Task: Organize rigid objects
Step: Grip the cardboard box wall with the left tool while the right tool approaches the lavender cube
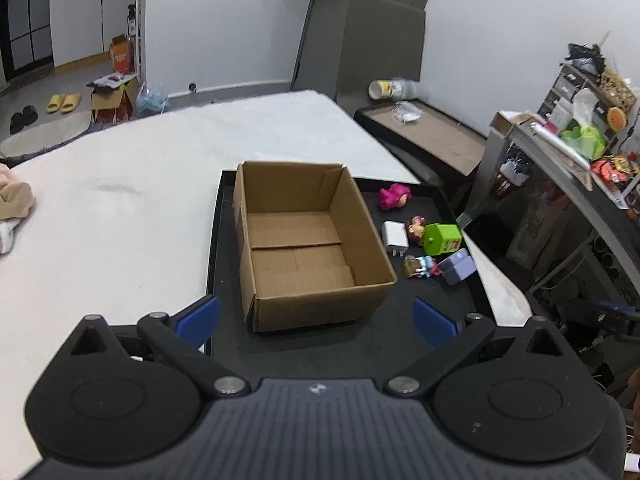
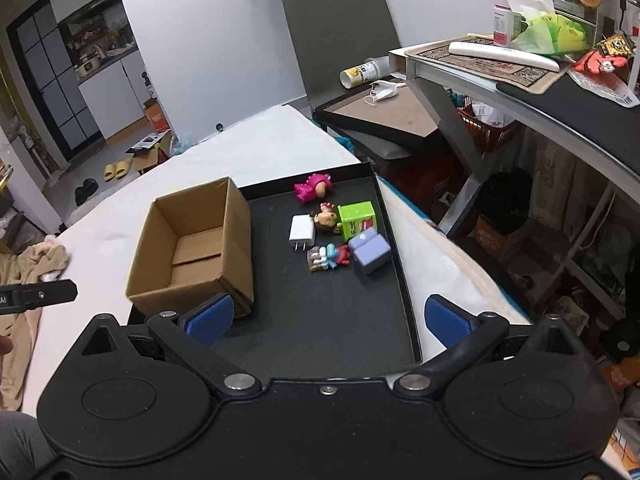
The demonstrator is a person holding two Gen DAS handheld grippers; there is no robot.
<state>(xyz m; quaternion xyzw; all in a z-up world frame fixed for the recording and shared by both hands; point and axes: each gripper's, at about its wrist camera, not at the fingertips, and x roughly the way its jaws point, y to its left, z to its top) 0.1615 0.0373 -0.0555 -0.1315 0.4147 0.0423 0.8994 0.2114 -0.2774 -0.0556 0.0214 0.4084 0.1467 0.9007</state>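
Observation:
An empty open cardboard box (image 1: 304,248) (image 2: 196,248) stands on a black tray (image 1: 400,320) (image 2: 320,320). To its right lie a pink figurine (image 1: 394,195) (image 2: 314,187), a white charger (image 1: 394,237) (image 2: 302,230), a green cube (image 1: 442,238) (image 2: 357,218), a brown-haired doll head (image 1: 416,229) (image 2: 326,220), a lilac block (image 1: 458,267) (image 2: 370,254) and a small blue-red doll (image 1: 420,267) (image 2: 330,258). My left gripper (image 1: 316,322) is open and empty, in front of the box. My right gripper (image 2: 328,320) is open and empty, over the tray's near part.
The tray lies on a white bed (image 1: 120,200) (image 2: 260,140). Beige clothes (image 1: 14,204) (image 2: 28,268) lie at the left. A cluttered desk (image 2: 520,76) and a chair (image 2: 340,36) stand to the right, beyond the bed's edge.

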